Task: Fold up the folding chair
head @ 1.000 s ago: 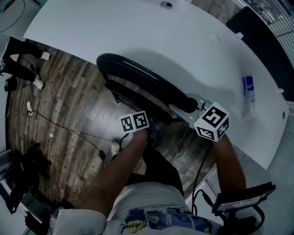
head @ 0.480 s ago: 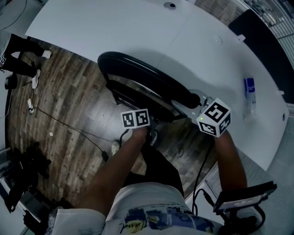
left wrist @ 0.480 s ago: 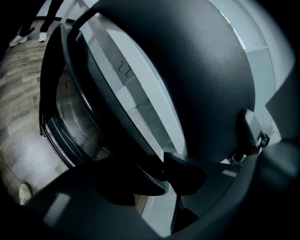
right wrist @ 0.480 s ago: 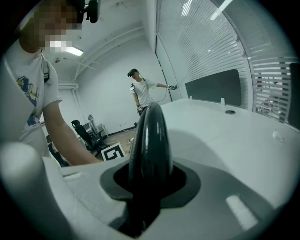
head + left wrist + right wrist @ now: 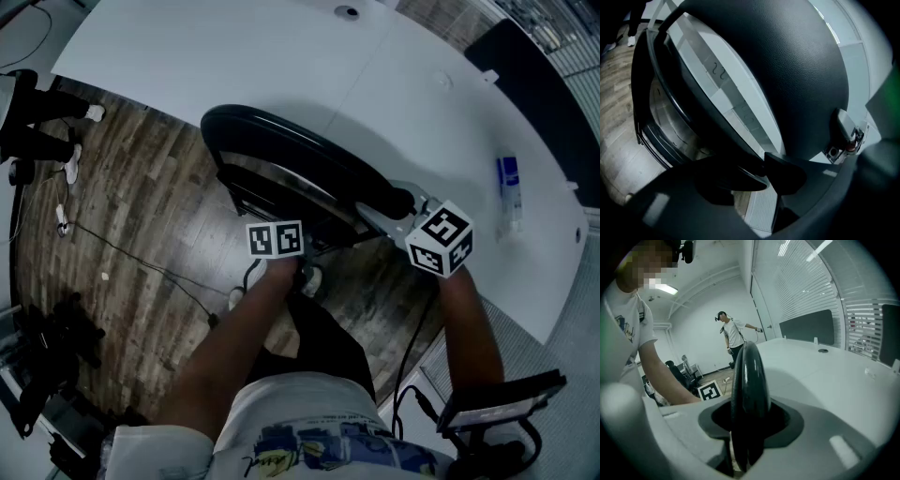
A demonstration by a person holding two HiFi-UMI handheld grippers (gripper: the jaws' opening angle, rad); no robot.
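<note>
A wide white tabletop (image 5: 234, 56) with a curved near edge filled the upper part of the head view. Below that edge lay a floor (image 5: 150, 206) of grey-brown wood planks, with thin cables (image 5: 141, 262) trailing across it. The right gripper view showed a pale room with slatted blinds (image 5: 811, 282) along one wall and strip lights on the ceiling. A standing person (image 5: 733, 336) in a white shirt was at the far end.

The folding chair (image 5: 291, 155) stood on the floor just beside the tabletop's near edge. From above it showed as a long, narrow black curve with thin dark frame bars beside it. Close up, its large panel was matt black with a fine grain, and its edge was rounded and glossy.

The left gripper (image 5: 764, 176) had just been easing its jaws a little wider. A dark bar of the chair's frame ran in between them, and the pads were clenched on it. The right gripper (image 5: 749, 427) had just let its jaws out further. The chair's rounded black edge stood upright between them with dark gaps at either side, so the grasp was released.

A small blue-and-white bottle (image 5: 507, 183) lay near the tabletop's right edge, its label too small to read. Each gripper's cube bore black-and-white square markers. The print on the wearer's shirt could not be read.
</note>
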